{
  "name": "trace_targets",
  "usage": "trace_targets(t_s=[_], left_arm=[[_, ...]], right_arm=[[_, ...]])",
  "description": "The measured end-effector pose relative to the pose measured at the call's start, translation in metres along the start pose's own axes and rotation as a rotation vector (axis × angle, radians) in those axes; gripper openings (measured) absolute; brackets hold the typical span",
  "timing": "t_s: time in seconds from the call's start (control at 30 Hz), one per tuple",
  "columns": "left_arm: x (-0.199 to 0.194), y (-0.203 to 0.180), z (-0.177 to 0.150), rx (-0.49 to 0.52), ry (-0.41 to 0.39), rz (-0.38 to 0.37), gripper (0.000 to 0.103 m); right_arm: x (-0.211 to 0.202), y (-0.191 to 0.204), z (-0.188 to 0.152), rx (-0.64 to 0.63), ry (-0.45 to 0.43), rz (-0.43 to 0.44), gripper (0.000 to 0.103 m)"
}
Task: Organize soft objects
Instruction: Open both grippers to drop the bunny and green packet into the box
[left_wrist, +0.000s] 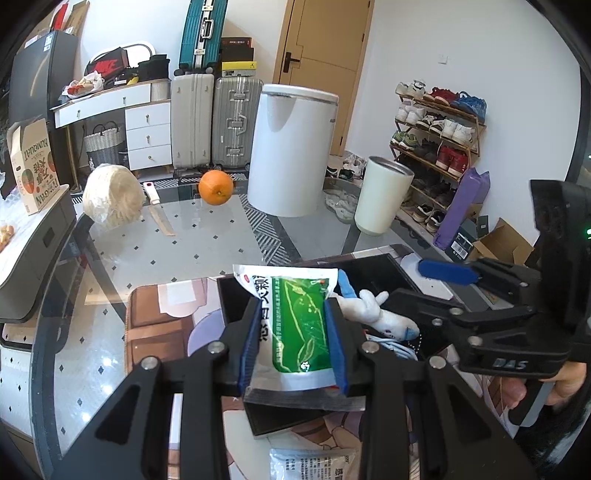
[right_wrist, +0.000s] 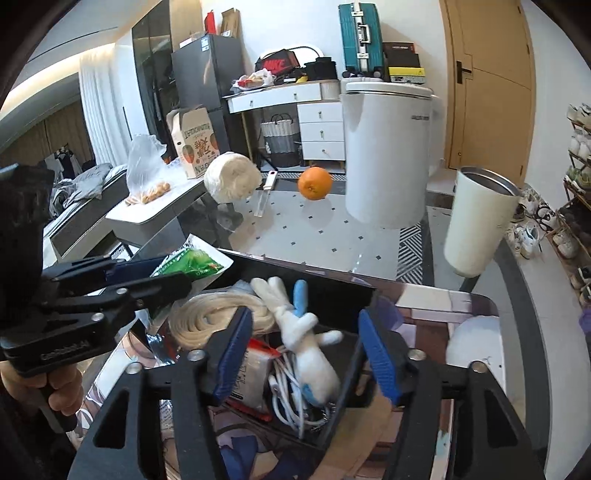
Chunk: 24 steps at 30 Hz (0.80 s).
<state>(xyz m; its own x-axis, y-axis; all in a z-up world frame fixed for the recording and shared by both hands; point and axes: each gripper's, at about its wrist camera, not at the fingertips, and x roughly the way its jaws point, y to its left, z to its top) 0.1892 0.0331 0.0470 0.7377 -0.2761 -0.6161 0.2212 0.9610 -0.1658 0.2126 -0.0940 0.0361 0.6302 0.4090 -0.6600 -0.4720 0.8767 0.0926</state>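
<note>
We find the left gripper (left_wrist: 293, 334) clamped on the green sachet (left_wrist: 295, 321), held over the black box (right_wrist: 332, 291). The right gripper (right_wrist: 308, 354) stands wide above the plush toy (right_wrist: 306, 343) lying in that box, gripping nothing. We judge the sachet light, limp and slick: hold mid-body. The box walls are close and its contents crowded; the glass table (left_wrist: 207, 236) beyond offers room.

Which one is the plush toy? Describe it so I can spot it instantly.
Find the black box on the glass table. Inside lies the plush toy, beside a cream cord coil and white cables. It alone is fuzzy white with blue patches.
</note>
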Motion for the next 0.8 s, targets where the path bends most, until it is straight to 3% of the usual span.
trace_targets(t_s=[0.43, 0.5, 0.57, 0.67, 0.8], left_arm=[[0.036, 0.000, -0.005, -0.011, 0.094, 0.034, 0.040], [0.035, -0.003, -0.005, -0.002, 0.092, 0.040, 0.047], [0.034, -0.006, -0.006, 0.011, 0.091, 0.027, 0.060], [0.027, -0.011, -0.008, 0.025, 0.090, 0.028, 0.065], [0.012, -0.007, -0.011, -0.008, 0.070, -0.003, 0.081]], right_arm=[[-0.012, -0.011, -0.009, 0.021, -0.001, -0.010, 0.071], [-0.014, -0.011, -0.011, 0.017, 0.002, -0.012, 0.072], [-0.017, -0.012, -0.014, 0.016, 0.002, -0.015, 0.079], [-0.028, -0.013, -0.019, 0.018, -0.004, 0.000, 0.086], [-0.041, -0.012, -0.028, 0.008, -0.006, 0.035, 0.094]])
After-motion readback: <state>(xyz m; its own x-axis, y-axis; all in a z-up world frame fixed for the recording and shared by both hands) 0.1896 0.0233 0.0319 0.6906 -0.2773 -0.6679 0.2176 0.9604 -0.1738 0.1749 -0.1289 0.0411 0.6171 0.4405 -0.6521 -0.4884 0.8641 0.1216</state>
